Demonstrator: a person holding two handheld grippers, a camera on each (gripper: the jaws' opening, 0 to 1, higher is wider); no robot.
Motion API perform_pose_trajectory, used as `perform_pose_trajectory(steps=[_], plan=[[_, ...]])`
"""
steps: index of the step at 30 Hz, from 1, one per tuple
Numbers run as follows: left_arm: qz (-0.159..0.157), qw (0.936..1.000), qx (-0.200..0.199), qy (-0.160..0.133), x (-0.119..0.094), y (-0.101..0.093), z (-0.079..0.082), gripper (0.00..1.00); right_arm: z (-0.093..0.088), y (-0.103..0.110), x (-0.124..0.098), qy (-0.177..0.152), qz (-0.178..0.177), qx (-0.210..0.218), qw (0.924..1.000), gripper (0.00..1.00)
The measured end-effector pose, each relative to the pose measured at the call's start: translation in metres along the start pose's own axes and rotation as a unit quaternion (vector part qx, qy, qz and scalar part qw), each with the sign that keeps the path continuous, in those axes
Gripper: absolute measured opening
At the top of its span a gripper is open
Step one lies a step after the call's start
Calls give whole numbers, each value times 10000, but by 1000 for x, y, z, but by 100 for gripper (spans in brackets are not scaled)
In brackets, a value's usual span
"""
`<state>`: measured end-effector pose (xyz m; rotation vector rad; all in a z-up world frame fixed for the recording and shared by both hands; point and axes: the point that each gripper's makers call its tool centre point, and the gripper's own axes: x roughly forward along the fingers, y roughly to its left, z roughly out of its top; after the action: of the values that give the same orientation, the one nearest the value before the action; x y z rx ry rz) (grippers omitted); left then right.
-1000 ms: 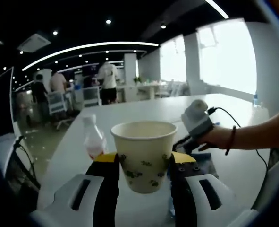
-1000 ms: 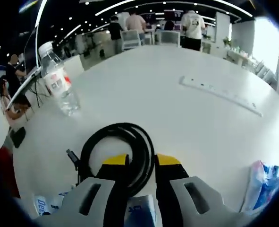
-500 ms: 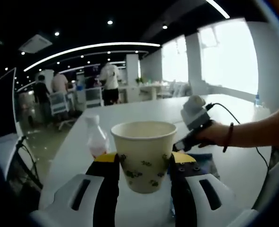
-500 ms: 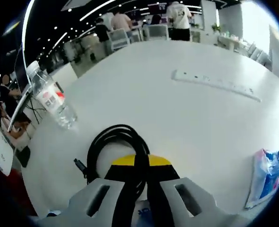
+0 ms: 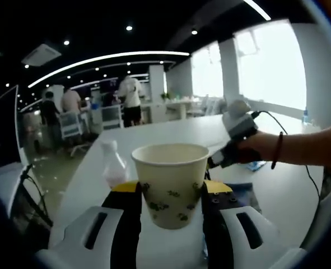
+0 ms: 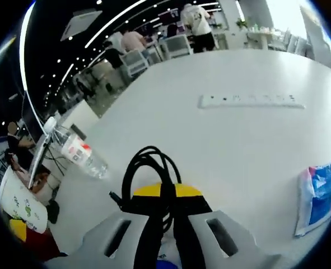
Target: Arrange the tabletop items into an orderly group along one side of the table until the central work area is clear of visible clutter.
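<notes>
A cream paper cup (image 5: 169,182) with green leaf prints stands upright between the jaws of my left gripper (image 5: 169,189), which is shut on it above the white table (image 5: 288,196). My right gripper (image 6: 166,193) is shut on a coiled black cable (image 6: 149,165), whose loop sticks out ahead of the yellow fingertips. In the left gripper view a hand holds the right gripper (image 5: 236,130) up to the right of the cup. A clear water bottle (image 6: 78,157) with a red-and-white label stands left of the cable; the bottle (image 5: 113,166) also shows behind the cup. The cup (image 6: 22,203) appears at the far left.
A white power strip (image 6: 249,101) lies farther out on the table. A blue-and-white packet (image 6: 321,193) rests at the right edge. Another blue packet (image 5: 241,191) lies beside the cup. People and office chairs (image 5: 70,120) stand beyond the table's far end.
My right gripper went from open around the cable to shut on it, then rose and tilted with the cable. The left gripper keeps holding the cup in place.
</notes>
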<state>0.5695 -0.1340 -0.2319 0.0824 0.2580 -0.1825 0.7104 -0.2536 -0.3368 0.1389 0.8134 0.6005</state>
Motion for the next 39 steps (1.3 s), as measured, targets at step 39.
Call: perform_pose_trajectory(steps=[39], plan=[[-25,9992,-387,-83,71,6,-20,40,-27,-63,-152,13,-154,267,9995,4]])
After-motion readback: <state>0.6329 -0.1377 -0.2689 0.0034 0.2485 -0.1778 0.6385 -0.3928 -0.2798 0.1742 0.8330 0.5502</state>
